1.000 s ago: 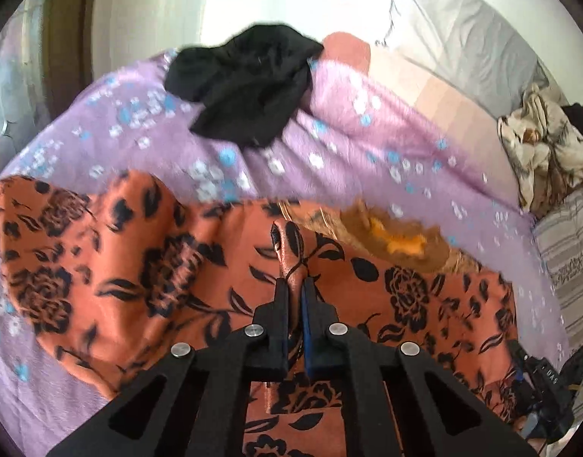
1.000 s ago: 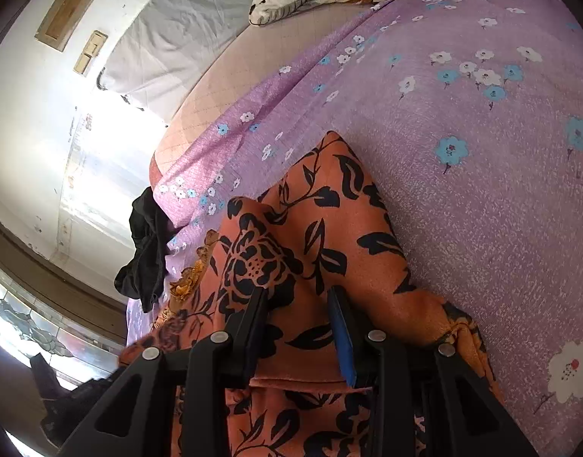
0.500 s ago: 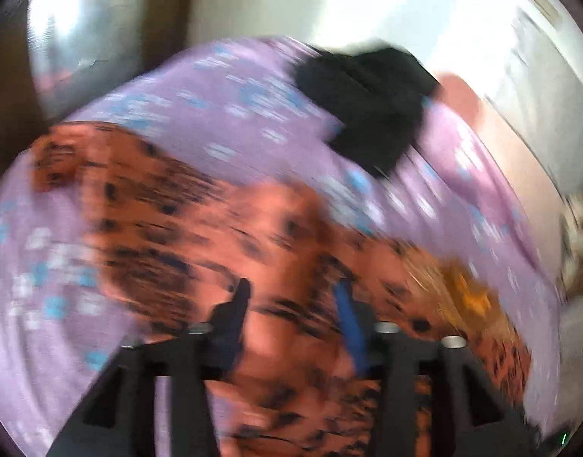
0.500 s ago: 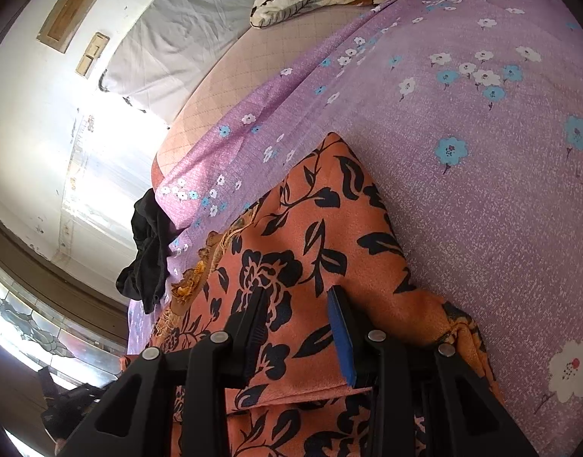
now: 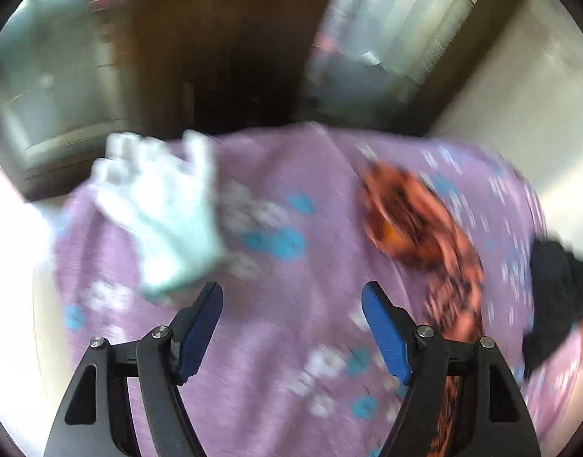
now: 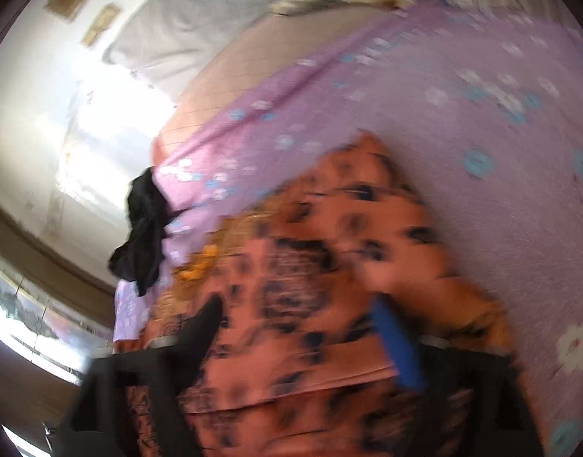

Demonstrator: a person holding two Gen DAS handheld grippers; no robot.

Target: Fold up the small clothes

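While both views are smeared with blur, the orange floral garment (image 6: pixel 329 266) can be read lying on the purple flowered bedsheet (image 6: pixel 481 152), folded into layered bands. In the right wrist view its long axis runs from about 7 o'clock up to a pointed corner at 1 o'clock. The right gripper (image 6: pixel 303 327) hangs over it, its fingers apart and widening, the cloth below them and not pinched. In the left wrist view the same garment (image 5: pixel 417 221) trails from 1 o'clock down to 5 o'clock. The left gripper (image 5: pixel 291 320) has its fingers spread and opening over bare sheet, nothing between them. A pale glove (image 5: pixel 162 209) lies at 10 o'clock, a black garment (image 5: pixel 558 289) at 3 o'clock.
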